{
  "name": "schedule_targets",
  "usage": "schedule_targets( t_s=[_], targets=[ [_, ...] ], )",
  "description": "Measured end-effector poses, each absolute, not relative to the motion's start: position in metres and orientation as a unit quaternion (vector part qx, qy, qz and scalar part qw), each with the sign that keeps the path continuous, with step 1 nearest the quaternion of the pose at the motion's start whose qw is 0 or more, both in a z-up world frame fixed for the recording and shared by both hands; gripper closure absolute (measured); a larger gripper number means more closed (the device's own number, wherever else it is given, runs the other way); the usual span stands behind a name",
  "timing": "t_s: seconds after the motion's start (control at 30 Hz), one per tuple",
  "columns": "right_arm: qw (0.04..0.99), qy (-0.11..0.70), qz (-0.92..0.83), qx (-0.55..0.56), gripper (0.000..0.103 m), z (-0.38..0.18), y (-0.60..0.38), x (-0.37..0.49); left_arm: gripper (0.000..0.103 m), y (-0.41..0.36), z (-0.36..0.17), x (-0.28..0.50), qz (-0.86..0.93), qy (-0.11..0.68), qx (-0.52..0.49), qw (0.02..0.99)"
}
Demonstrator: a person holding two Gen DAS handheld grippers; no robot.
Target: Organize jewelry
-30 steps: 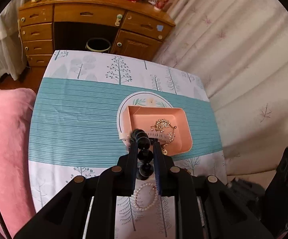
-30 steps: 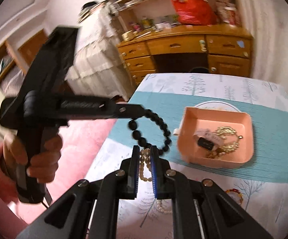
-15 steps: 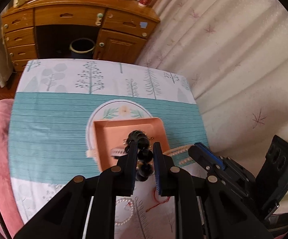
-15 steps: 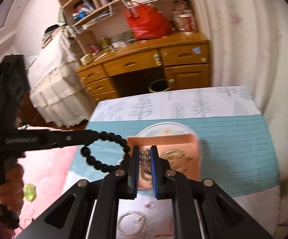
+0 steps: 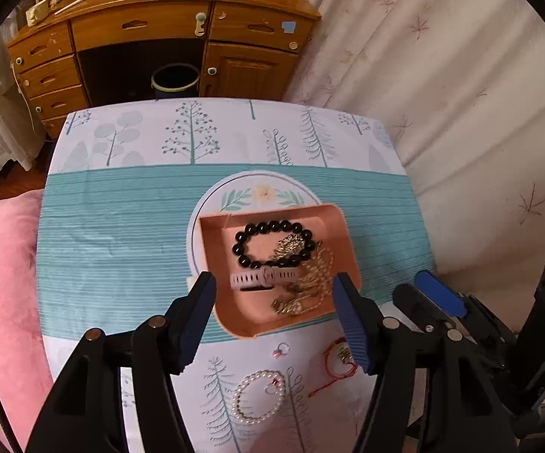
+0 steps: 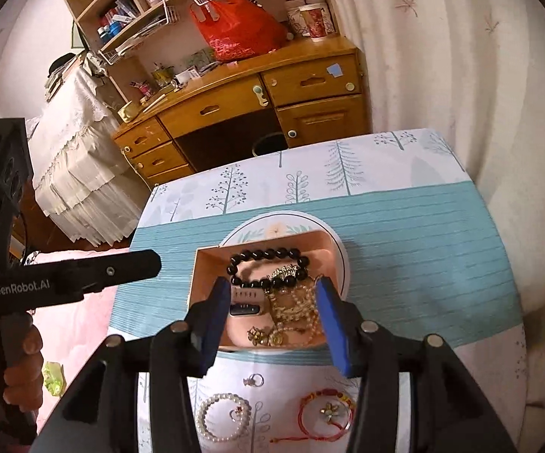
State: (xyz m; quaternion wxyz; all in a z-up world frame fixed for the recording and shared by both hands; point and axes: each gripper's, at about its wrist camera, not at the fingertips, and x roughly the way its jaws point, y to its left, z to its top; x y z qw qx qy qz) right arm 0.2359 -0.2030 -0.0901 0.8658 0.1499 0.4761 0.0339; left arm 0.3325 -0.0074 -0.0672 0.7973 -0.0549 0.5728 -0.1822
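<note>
both tongs are spread wide and grip nothing. the left tongs (image 5: 274,313) hover over the near rim of the pink tray (image 5: 342,241), their blue-padded fingers (image 5: 197,317) splayed to either side of it. the right tongs (image 6: 272,324) hang over the same tray from a slightly different angle, equally far apart and empty. the tray sits on the teal band of the tree-print counter (image 5: 121,241), partly covering a round floral motif. inside it, the black bead bracelet (image 5: 246,232) lies as a loose ring toward the 12 o'clock end, overlapping a gold chain piece (image 5: 291,243) at its 3 o'clock side; a pale watch strap (image 5: 257,278) lies across the middle, and a tangle of gold and pearl strands (image 5: 315,279) fills the 4 o'clock corner. outside the tray, at 6 o'clock on the white part of the counter, rest a pearl bracelet (image 5: 259,396), a small ring (image 5: 280,350) just beyond the tray's edge, and a red cord bracelet (image 6: 325,413) with a flower charm. in the right wrist view the left tool's black body appears at 9 o'clock, held by the person's hand (image 6: 23,370). a wooden desk (image 5: 166,30) stands beyond the counter at 12 o'clock.
</note>
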Motion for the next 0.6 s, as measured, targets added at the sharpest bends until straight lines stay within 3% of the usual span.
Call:
schedule_targets(
  t_s=[0.13, 0.47, 0.6],
  targets=[
    [0.854, 0.491, 0.02, 0.169, 0.036, -0.102, -0.203, 0.22, 0.029, -0.002, -0.081, 0.318, -0.165, 0.583, -0.024, 0.795],
    [0.768, 0.566, -0.091, 0.285, 0.036, -0.164, -0.211, 0.147, 0.029, 0.002, -0.151, 0.243, -0.167, 0.635, 0.083, 0.749],
    [0.771, 0.558, -0.142, 0.272, 0.036, -0.171, -0.207, 0.126, 0.029, 0.0, -0.163, 0.213, -0.194, 0.62, 0.104, 0.753]
  ],
)
